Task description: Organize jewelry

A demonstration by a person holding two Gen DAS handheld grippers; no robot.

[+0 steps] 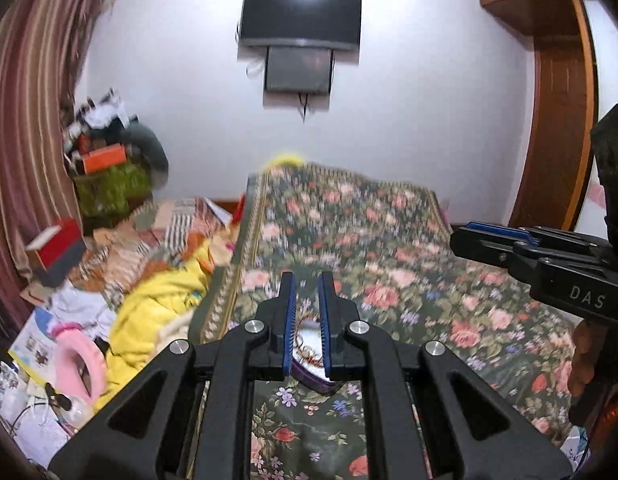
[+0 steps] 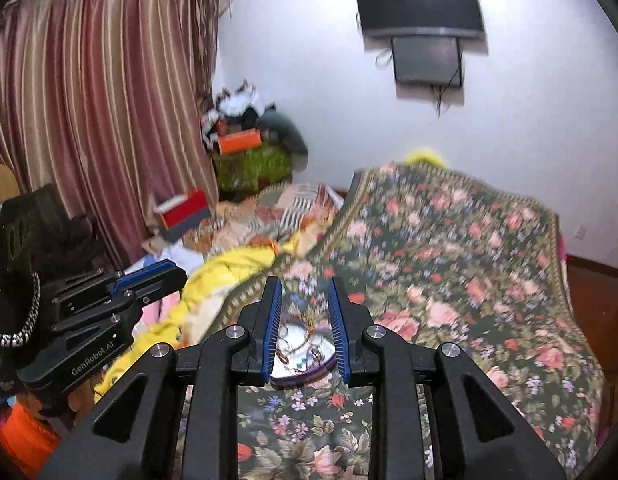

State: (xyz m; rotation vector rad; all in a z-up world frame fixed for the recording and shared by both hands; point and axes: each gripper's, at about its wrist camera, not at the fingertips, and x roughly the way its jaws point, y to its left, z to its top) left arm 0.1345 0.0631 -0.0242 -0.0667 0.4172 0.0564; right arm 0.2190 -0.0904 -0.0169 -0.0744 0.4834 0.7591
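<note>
A small tray with a purple rim point(image 1: 311, 381) point(image 2: 305, 378) and a pale lining lies on the floral bedspread point(image 1: 389, 240) point(image 2: 449, 260). In it are gold bangles and chains point(image 2: 299, 342) point(image 1: 305, 350), partly hidden by the fingers. My left gripper point(image 1: 307, 280) hovers above the tray, its blue pads almost together with nothing between them. My right gripper point(image 2: 304, 284) also hangs over the tray, jaws a little apart and empty. Each gripper shows from the side in the other's view: the right gripper point(image 1: 467, 236) and the left gripper point(image 2: 175, 274).
A yellow cloth point(image 1: 161, 304) point(image 2: 237, 264) and piled clothes lie left of the bedspread, with a red box point(image 1: 57, 244) and clutter by the striped curtain point(image 2: 101, 100). A television point(image 1: 301, 16) hangs on the far wall. A wooden wardrobe point(image 1: 561, 120) stands at the right.
</note>
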